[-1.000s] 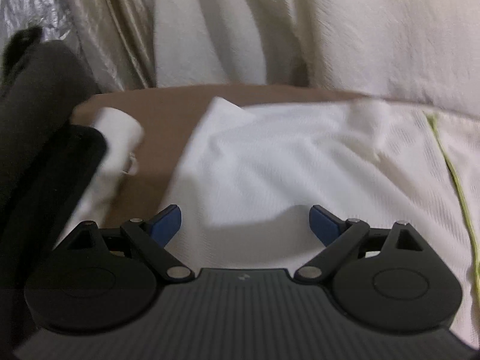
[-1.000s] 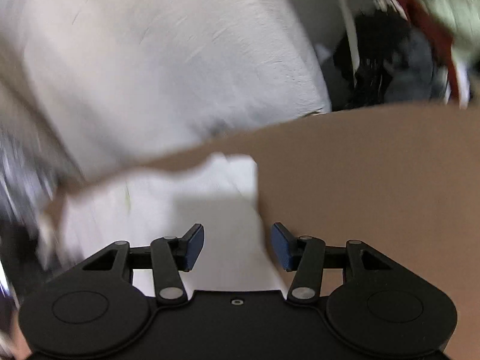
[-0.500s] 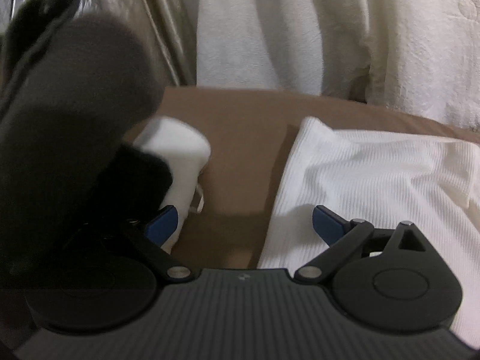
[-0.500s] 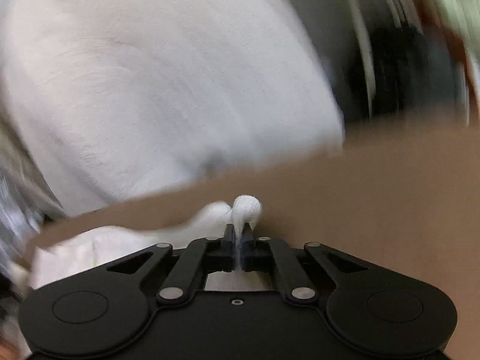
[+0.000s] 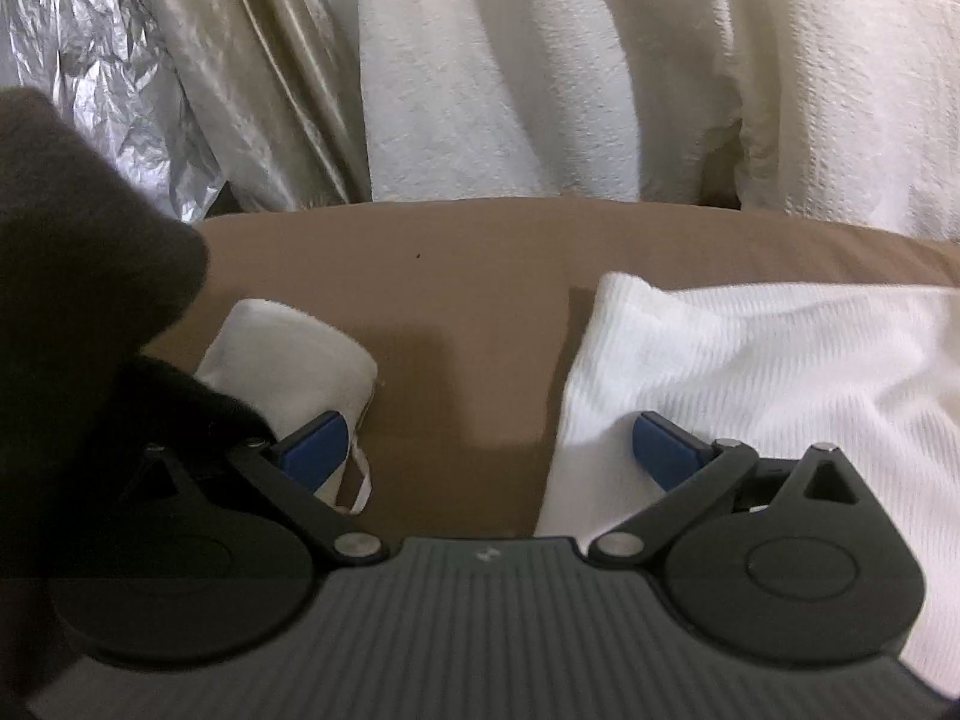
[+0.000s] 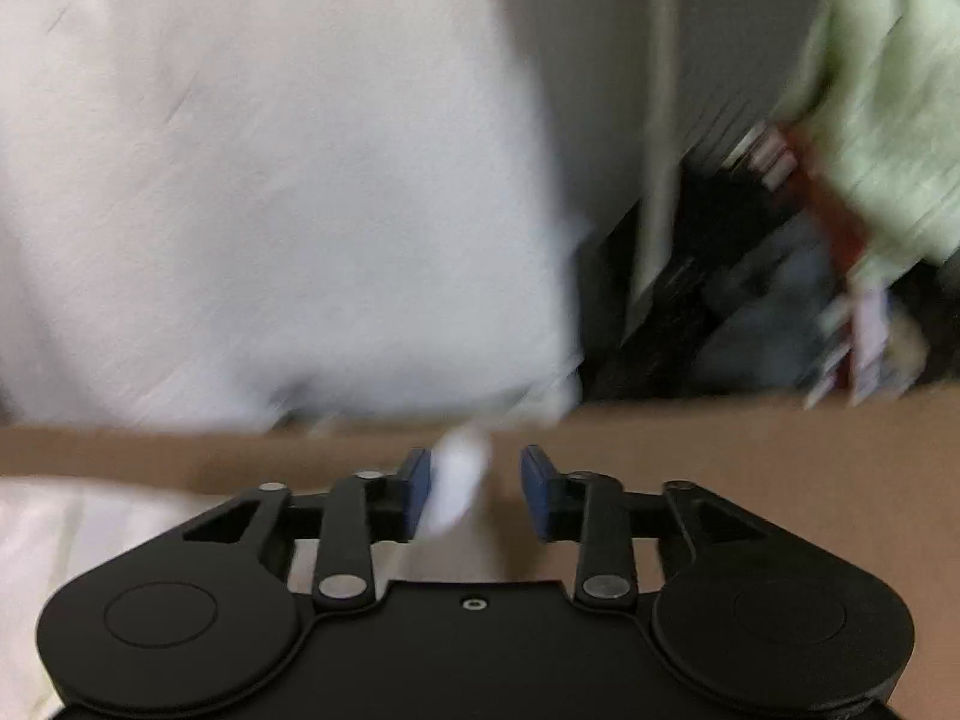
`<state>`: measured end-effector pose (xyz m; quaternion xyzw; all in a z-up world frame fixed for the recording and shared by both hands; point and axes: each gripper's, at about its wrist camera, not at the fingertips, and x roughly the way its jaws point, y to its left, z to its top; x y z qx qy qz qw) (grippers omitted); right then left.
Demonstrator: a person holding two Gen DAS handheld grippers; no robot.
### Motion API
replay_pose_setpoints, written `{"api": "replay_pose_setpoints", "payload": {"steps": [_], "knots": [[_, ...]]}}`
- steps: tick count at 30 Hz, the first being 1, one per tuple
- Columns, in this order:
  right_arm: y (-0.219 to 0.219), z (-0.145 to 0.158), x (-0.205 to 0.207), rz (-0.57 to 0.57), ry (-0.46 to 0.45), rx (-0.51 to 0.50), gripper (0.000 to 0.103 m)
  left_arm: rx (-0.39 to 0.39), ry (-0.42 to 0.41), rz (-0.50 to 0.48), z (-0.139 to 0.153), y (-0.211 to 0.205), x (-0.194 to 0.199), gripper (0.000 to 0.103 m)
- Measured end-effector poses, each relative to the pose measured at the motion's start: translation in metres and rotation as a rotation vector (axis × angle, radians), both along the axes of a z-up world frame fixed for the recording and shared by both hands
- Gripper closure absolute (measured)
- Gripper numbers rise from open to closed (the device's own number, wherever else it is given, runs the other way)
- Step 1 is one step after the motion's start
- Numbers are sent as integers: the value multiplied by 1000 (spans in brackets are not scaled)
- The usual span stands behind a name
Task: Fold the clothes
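Garment [image 5: 780,372]: white, flat on desk [image 5: 456,276] for folding. Left gripper [image 5: 489,450] jaws opening, empty; right gripper [image 6: 474,480] jaws opening, releasing its corner.

Colours and patterns around the brown surface [image 5: 468,276]

On it: white ribbed garment [image 5: 780,372], off-white roll [image 5: 288,360]. Behind it: cream textured cloth [image 5: 540,72], beige satin curtain [image 5: 252,78], crinkled silver foil [image 5: 90,60]. Gripper pads [image 5: 312,450] are blue.

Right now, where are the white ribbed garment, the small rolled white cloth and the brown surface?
white ribbed garment [image 5: 780,372], left wrist view, ribbed middle
small rolled white cloth [image 5: 288,354], left wrist view, rounded top
brown surface [image 5: 468,276], left wrist view, bare patch
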<state>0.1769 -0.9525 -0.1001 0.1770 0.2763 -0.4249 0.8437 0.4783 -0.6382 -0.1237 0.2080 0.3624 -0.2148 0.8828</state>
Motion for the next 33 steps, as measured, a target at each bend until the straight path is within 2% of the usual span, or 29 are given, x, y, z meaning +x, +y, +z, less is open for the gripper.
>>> {"api": "replay_pose_setpoints", "payload": {"steps": [1,2,3,4,5,6,7,8,9,12,13,14,15,16,17,18,19,20,22,23,25,28,30,31,33], "knots": [[1,10,0,-2,-54,-3,60,-10,10,4,-2,-3,2,0],[2,18,1,16,-142,39,60,-25,15,-9,-3,-5,3,2],[5,23,4,57,-221,101,60,-37,30,-36,-5,-8,4,12],[11,26,10,108,-289,165,60,-48,71,-104,-6,-10,3,54],[16,29,16,158,-356,230,53,-75,88,-150,-4,-10,2,92],[22,27,27,218,-382,300,49,-73,72,-178,2,-12,-8,100],[30,19,42,276,-363,362,45,-64,45,-203,7,-14,-18,100],[38,10,57,314,-321,395,45,-33,-26,-220,10,-17,-29,101],[50,0,70,325,-264,391,44,-5,-120,-236,15,-20,-40,101],[80,-30,107,337,-91,352,44,17,-365,-216,27,-18,-56,100],[85,-38,117,346,-53,345,43,10,-367,-188,28,-16,-52,97],[91,-43,123,350,-40,332,37,32,-342,-159,25,-17,-44,92],[95,-45,127,349,-45,315,32,86,-307,-124,20,-19,-36,92],[97,-48,127,343,-54,302,29,152,-278,-83,14,-20,-27,85],[98,-51,126,333,-67,293,33,186,-256,-57,11,-17,-22,71],[98,-53,128,317,-59,271,41,165,-232,-57,12,-10,-20,63],[97,-54,131,295,-31,228,73,105,-201,-60,18,1,-22,52],[94,-55,135,279,7,186,88,43,-169,-58,24,13,-24,49],[85,-56,137,286,3,173,92,-75,-94,-41,35,29,-32,46],[81,-55,136,286,-20,169,103,-114,-69,-45,37,32,-38,43],[78,-49,136,290,-69,157,103,-119,-63,-98,35,30,-54,42],[82,-36,141,330,-174,176,103,-1,-154,-180,21,16,-79,37],[89,-21,144,377,-230,180,103,85,-213,-168,9,11,-86,36],[92,-14,146,402,-251,176,103,100,-211,-155,6,13,-83,34],[96,-2,151,449,-268,172,103,95,-148,-121,5,21,-73,32]]}}
